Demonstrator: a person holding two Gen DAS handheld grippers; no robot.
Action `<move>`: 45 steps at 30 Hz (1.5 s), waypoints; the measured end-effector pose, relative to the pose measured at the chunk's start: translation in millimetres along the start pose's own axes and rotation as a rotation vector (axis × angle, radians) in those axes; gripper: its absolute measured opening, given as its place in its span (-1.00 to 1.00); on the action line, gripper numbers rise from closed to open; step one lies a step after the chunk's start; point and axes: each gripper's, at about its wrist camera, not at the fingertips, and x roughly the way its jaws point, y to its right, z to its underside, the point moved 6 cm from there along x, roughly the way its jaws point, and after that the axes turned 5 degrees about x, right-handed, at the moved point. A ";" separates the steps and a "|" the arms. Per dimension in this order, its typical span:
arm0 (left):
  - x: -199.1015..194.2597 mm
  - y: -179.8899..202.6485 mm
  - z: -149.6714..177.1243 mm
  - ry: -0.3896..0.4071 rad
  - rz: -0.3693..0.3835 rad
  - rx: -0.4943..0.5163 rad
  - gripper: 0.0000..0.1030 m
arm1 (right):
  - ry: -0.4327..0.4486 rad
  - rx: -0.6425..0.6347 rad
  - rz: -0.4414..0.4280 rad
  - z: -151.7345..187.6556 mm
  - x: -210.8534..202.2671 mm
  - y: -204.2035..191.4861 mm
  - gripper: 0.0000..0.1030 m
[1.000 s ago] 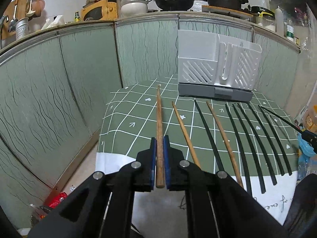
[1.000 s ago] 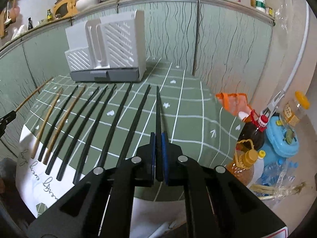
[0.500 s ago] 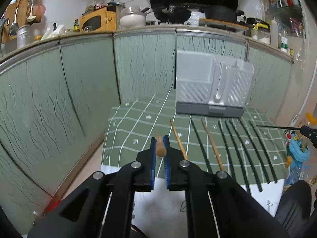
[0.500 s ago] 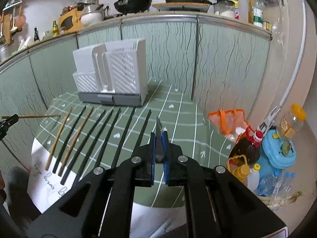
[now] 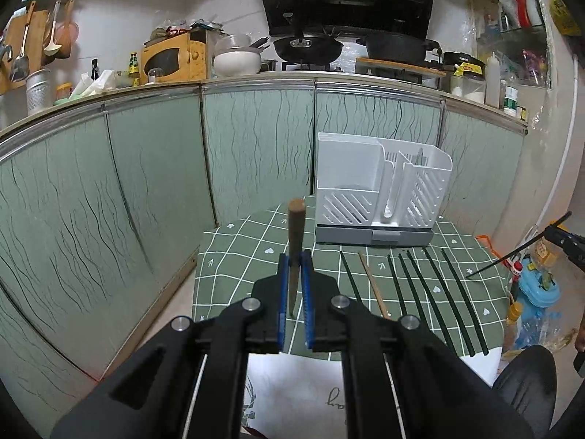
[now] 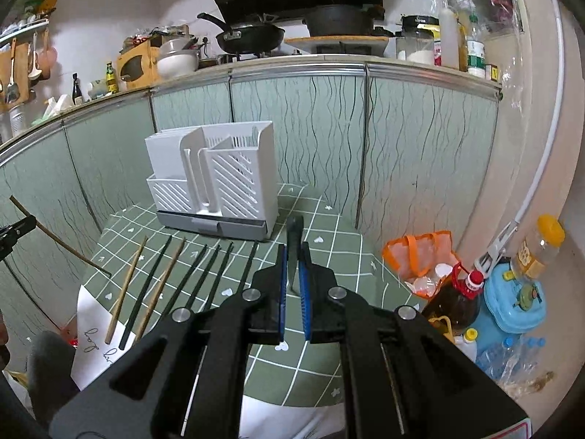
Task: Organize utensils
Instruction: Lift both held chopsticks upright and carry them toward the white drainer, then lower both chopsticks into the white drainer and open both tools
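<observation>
Blue pads of the left gripper (image 5: 295, 285) clamp a brown wooden chopstick (image 5: 295, 234), fingers pressed together on it; the stick points forward and up, clear of the desk. Right gripper (image 6: 292, 278) likewise, its blue-lined fingers closed on a black chopstick (image 6: 294, 241), blunt end toward the cabinets, held off the cloth. In the left wrist view the right gripper shows at the far right edge with its black stick slanting down, tip close over the cloth; in the right wrist view the left gripper sits at the left edge with its wooden stick angled downward. Below both, the desk (image 6: 329, 256) wears a green cloth with a white grid. On it, a row of loose chopsticks (image 6: 204, 274) lying side by side, mostly black, two of them light wood among the leftmost. Behind the row, against the green cabinet fronts, a white utensil holder (image 6: 219, 183) with slatted compartments on a grey base, upright. Right of the desk, on the floor: an orange bag (image 6: 420, 256), bottles, a blue plastic container (image 6: 515, 300).
</observation>
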 end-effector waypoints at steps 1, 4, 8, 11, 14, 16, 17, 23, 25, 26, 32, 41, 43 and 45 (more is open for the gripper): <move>-1.4 0.1 -1.4 0.003 0.009 -0.002 -0.84 | 0.003 -0.002 -0.003 -1.9 -1.2 -0.8 -0.88; -5.2 -0.2 -5.4 0.010 0.031 -0.003 -0.84 | 0.012 -0.016 -0.010 -7.6 -6.3 -3.6 -0.88; -5.8 -0.9 -13.9 0.007 0.086 -0.005 -0.84 | 0.016 -0.030 -0.021 -14.7 -8.2 -6.7 -0.88; -4.5 0.7 -22.7 0.007 0.149 -0.003 -0.84 | 0.018 -0.036 -0.042 -22.3 -9.7 -9.7 -0.88; -2.5 3.2 -34.0 0.010 0.161 0.014 -0.84 | 0.017 -0.042 -0.068 -31.5 -8.6 -12.0 -0.88; -1.5 7.1 -42.7 0.019 0.176 0.030 -0.84 | 0.011 -0.039 -0.089 -36.7 -6.9 -13.6 -0.88; -1.8 9.8 -46.4 0.025 0.182 0.039 -0.84 | 0.006 -0.039 -0.103 -40.6 -5.4 -14.2 -0.88; 5.4 32.4 -73.2 0.022 0.284 0.074 -0.84 | 0.006 -0.029 -0.172 -65.7 -1.6 -19.2 -0.88; 9.3 37.8 -81.2 0.013 0.310 0.071 -0.84 | 0.007 -0.023 -0.199 -75.8 -1.8 -20.3 -0.88; 12.9 41.0 -87.0 0.001 0.342 0.058 -0.84 | 0.011 -0.027 -0.207 -82.3 -2.6 -21.7 -0.88; 28.8 59.5 -119.2 -0.016 0.438 0.056 -0.84 | 0.045 -0.059 -0.235 -118.3 -8.1 -31.7 -0.88; 41.6 85.8 -177.7 0.011 0.522 0.096 -0.84 | 0.065 -0.093 -0.271 -167.7 1.7 -45.2 -0.88; 44.5 91.3 -191.9 0.024 0.530 0.104 -0.84 | 0.068 -0.086 -0.276 -177.9 6.5 -44.1 -0.88; 47.3 93.8 -202.1 0.036 0.526 0.112 -0.84 | 0.074 -0.077 -0.280 -188.7 10.8 -43.0 -0.88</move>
